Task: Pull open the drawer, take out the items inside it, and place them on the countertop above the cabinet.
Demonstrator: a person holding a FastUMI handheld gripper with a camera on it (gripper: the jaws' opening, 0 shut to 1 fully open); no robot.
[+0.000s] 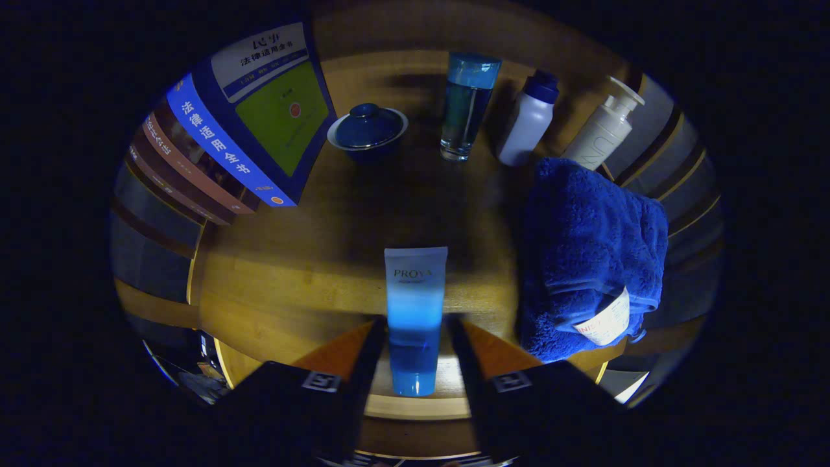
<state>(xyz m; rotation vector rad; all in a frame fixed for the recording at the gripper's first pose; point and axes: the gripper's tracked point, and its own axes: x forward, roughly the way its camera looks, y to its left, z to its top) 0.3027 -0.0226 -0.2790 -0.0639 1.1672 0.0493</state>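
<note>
Between my tool's (415, 353) two fingers lies a blue-and-white plastic squeeze tube (415, 318), flat on the wooden bench (292, 272), its darker cap end nearest me and its crimped white end pointing away. The fingers sit close along either side of the tube's lower half; I cannot tell whether they press on it or merely flank it. Just right of the tube and of my right finger, a folded, fluffy dark blue towel (593, 253) with a white tag lies on the bench, near the tube but apart from it. Open wood runs ahead of the tube. Beyond that, across the far side of the bench, stands a row: a blue lidded ceramic bowl (367, 131) to the left, a tall clear glass tumbler with a blue cap (468, 104) straight ahead, a white bottle with a dark cap (528, 120) beside it, and a white pump dispenser bottle (606, 126) just behind the towel's far edge. Left of the bowl, a stack of books (240, 130) with a blue-and-green cover sits on the bench's far left corner.
</note>
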